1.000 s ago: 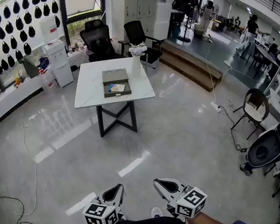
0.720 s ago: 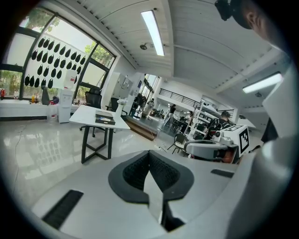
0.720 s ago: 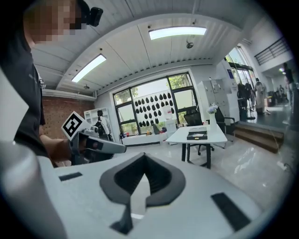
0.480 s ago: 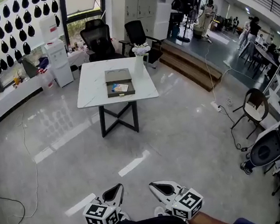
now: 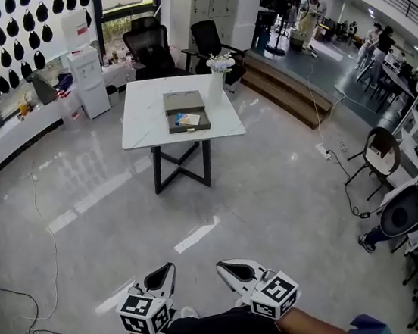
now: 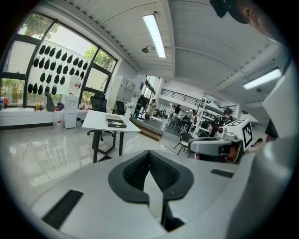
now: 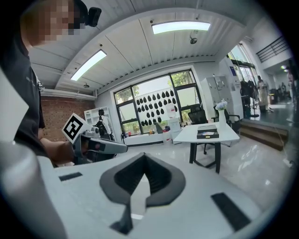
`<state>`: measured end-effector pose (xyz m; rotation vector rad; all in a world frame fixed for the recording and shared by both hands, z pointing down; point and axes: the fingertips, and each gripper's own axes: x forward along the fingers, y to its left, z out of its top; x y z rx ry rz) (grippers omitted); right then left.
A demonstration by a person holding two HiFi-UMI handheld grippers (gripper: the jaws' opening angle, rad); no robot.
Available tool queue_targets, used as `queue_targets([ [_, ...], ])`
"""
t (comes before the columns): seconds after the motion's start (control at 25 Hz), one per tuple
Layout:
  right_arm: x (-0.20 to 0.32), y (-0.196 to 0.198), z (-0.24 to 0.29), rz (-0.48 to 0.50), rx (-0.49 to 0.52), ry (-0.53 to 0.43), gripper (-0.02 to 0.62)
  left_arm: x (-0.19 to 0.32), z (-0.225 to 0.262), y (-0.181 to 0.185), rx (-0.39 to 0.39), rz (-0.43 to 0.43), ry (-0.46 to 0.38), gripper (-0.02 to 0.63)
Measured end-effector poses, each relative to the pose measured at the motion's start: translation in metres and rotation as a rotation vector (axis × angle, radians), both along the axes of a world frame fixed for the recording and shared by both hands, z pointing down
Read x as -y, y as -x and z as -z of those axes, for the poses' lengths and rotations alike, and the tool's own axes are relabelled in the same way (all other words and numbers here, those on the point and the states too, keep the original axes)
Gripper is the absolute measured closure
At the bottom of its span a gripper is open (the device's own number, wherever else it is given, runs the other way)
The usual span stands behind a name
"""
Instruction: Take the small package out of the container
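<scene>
Cut off by the lower edge of the head view: both forearms, only the marker cubes and fronts of the tongs showing. Left tongs (image 5: 164,271) with jaws pressed together, nothing between them; right tongs (image 5: 228,268) likewise closed and empty, tips meeting. Both low over the floor, well apart from the worktop (image 5: 142,125). Far off and small: a dark container (image 5: 187,112) near the middle of that white worktop, with the small package (image 5: 187,119) lying in its near part, a pale patch with a touch of colour, details too small to tell. From the two gripper views, only a flat dark slab on the worktop, contents not made out. Just beside the container, at the far right corner, a white vase of flowers (image 5: 221,77). Underfoot, glossy grey floor (image 5: 258,194) with window glare. Wide bare floor between tongs and worktop; black cable (image 5: 44,245) trailing along the left, a raised wooden step (image 5: 291,90) to the right, office chairs (image 5: 149,49) behind the worktop's far edge.
</scene>
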<state>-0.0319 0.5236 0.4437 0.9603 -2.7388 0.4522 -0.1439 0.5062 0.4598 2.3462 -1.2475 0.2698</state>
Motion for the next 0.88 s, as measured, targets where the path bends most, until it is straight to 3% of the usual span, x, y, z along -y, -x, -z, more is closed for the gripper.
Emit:
queue_targets([
  [0.2,-0.004,0.022,-0.007,-0.011,-0.005,0.027,0.595,0.002,-0.01,0.022,0.012,-0.017,0.028,0.603],
  [0.44,0.01,0.018,-0.02,-0.059,-0.006,0.083,0.595,0.014,-0.027,0.02,-0.016,-0.047,0.076,0.603],
  [0.64,0.044,0.007,-0.034,-0.105,0.048,0.145,0.595,0.047,-0.034,0.014,-0.037,-0.045,0.087,0.603],
  [0.88,0.111,-0.005,-0.029,-0.113,0.081,0.121,0.595,0.093,-0.034,-0.002,-0.014,-0.058,0.098,0.603],
])
